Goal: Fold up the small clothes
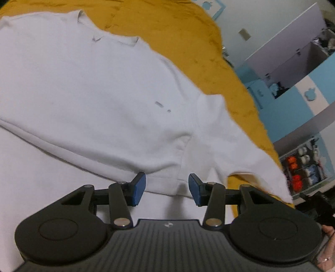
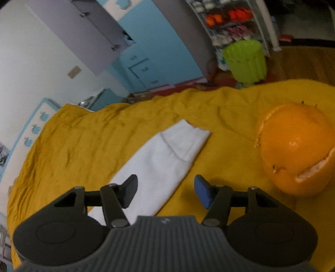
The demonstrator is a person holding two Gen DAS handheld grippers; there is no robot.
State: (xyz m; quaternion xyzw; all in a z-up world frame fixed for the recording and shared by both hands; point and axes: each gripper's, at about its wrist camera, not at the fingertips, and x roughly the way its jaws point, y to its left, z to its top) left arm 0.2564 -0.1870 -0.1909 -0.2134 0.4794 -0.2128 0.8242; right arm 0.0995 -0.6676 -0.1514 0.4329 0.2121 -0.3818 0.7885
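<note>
White long-sleeved sweatshirt (image 1: 100, 100) lies spread flat on the mustard-yellow bedspread (image 1: 188, 37), partly folded, with 1 fold edge running across its lower body. Small grey marks show on the chest. 1 sleeve (image 2: 165, 159) extends straight across the bedspread, cuff outermost.

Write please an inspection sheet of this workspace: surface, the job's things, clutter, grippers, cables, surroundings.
Surface: wrinkled mustard-yellow bed cover, spread wide.
Job's things: white long-sleeved cotton sweatshirt lying flat, partly folded; its white sleeve stretches out on the cover.
Clutter: round orange plush cushion on the cover, apart from the sleeve.
Grippers: left hand-held gripper open over the sweatshirt's lower part; right hand-held gripper open above the sleeve; neither holds anything.
Cables: nothing seen.
Surroundings: light-blue cabinet, lime-green plastic bin, wire shelf rack with orange items, wooden floor.
</note>
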